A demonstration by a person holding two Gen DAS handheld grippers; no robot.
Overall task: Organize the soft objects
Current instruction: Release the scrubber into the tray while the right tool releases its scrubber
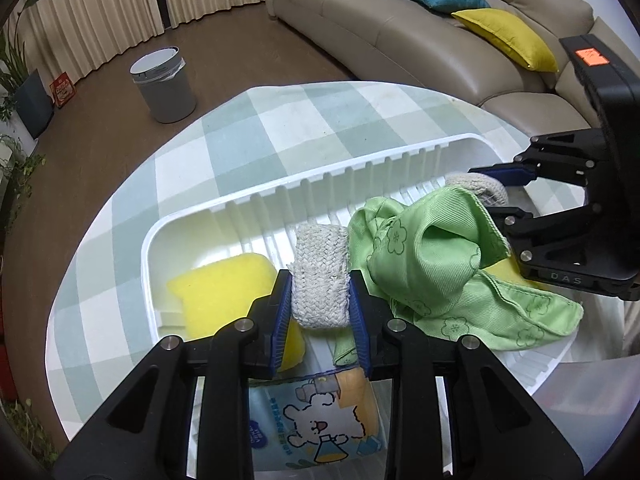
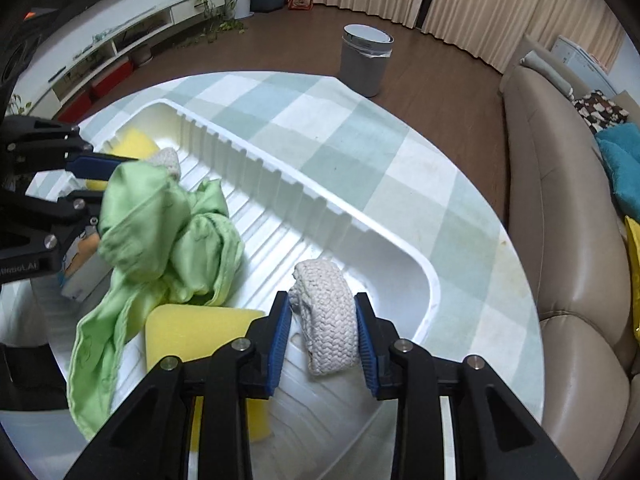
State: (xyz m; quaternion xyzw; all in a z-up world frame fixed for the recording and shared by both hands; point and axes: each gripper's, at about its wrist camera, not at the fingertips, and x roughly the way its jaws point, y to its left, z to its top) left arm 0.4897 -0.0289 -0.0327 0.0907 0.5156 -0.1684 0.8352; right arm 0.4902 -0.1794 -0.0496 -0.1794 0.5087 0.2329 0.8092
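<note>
My left gripper [image 1: 319,296] pinches one end of a grey woven band [image 1: 320,276], jaws narrowed onto it; my right gripper [image 2: 322,330] clamps its other end [image 2: 326,316] likewise. Just beyond, a crumpled green cloth [image 1: 432,264] and yellow sponge [image 1: 224,284] lie in the white ribbed tray [image 1: 360,170] on the checked tablecloth [image 1: 280,120].

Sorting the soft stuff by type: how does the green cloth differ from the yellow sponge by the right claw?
The green cloth is thin fabric, crumpled and draped; the yellow sponge is a thick block with flat faces. The cloth carries a printed flower pattern; the sponge is plain. The cloth lies partly over the sponge. Both sit in the white tray.
</note>
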